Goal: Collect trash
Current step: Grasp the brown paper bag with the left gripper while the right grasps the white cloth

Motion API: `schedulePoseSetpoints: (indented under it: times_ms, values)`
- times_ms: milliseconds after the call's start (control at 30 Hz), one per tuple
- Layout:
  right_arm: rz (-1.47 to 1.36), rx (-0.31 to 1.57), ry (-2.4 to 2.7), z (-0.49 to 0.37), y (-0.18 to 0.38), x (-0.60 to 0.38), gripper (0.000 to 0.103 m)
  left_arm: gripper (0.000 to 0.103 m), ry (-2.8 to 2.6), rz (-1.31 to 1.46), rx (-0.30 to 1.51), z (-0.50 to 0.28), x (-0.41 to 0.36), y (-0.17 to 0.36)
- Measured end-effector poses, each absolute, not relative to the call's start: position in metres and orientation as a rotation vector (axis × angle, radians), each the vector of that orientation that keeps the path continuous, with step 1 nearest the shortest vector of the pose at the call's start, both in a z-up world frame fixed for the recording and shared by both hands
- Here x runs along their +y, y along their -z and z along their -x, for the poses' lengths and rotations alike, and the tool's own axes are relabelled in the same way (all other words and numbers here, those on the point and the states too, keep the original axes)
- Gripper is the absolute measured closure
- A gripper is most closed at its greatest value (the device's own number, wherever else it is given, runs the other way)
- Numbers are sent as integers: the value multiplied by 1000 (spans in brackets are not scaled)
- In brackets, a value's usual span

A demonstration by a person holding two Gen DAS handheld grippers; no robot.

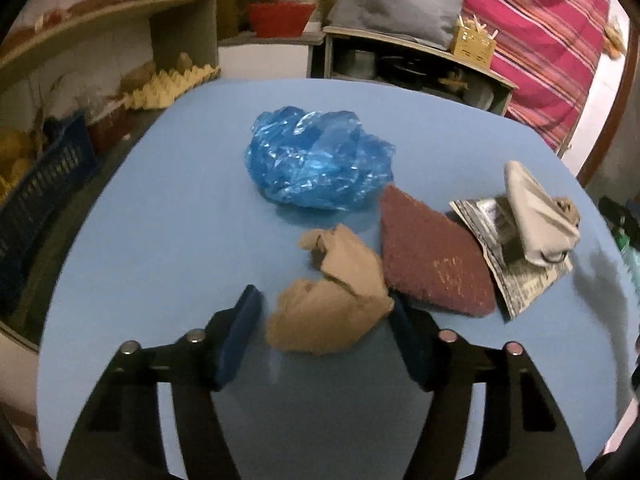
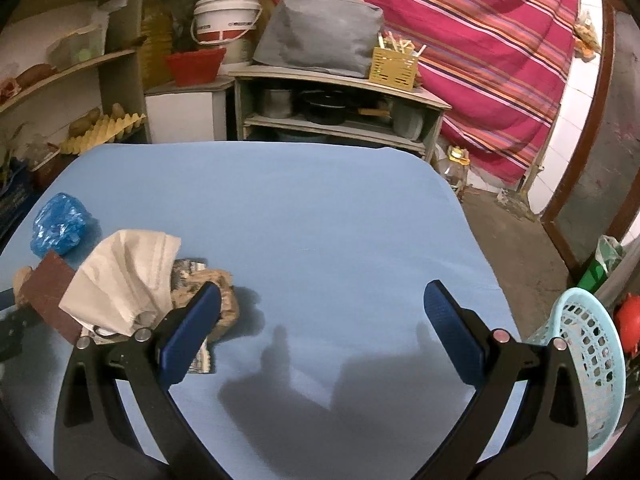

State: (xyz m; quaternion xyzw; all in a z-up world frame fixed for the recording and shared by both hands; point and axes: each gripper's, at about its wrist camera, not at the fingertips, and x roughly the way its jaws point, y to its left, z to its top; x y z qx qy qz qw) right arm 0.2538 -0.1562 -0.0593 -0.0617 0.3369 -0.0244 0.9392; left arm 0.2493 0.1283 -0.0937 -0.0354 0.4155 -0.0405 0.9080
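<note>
Trash lies on a blue table (image 1: 160, 220). A crumpled brown paper (image 1: 332, 300) sits between the jaws of my left gripper (image 1: 324, 320). The right pad touches its edge and the left pad stands a sliver off it. Beyond it lie a blue plastic bag (image 1: 320, 160), a maroon scouring pad (image 1: 432, 252), a newspaper scrap (image 1: 520, 284) and a white face mask (image 1: 536, 216). My right gripper (image 2: 323, 288) is wide open over bare table, just right of the mask (image 2: 124, 280) and a brown crumple (image 2: 224, 300).
A light-blue plastic basket (image 2: 592, 360) stands off the table's right edge. Behind the table are wooden shelves (image 2: 340, 80) with pots, a white bucket (image 2: 224, 16) and a red bowl (image 2: 196, 66). A dark blue crate (image 1: 44, 192) sits at the left.
</note>
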Motion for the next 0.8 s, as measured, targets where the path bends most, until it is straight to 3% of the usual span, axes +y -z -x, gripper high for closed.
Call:
schedulePoseSetpoints:
  times_ms: [100,600,800]
  values:
    - [144,684,31,-254,59,-143,4,51,98,98,842,-252,133,92]
    - [218,695,-185,-279,69,-45,7,53,-16,150,779,-244,176,63]
    - [201,806,-249,-299,97,-37,51,53,-12,126,749,-238,171,48]
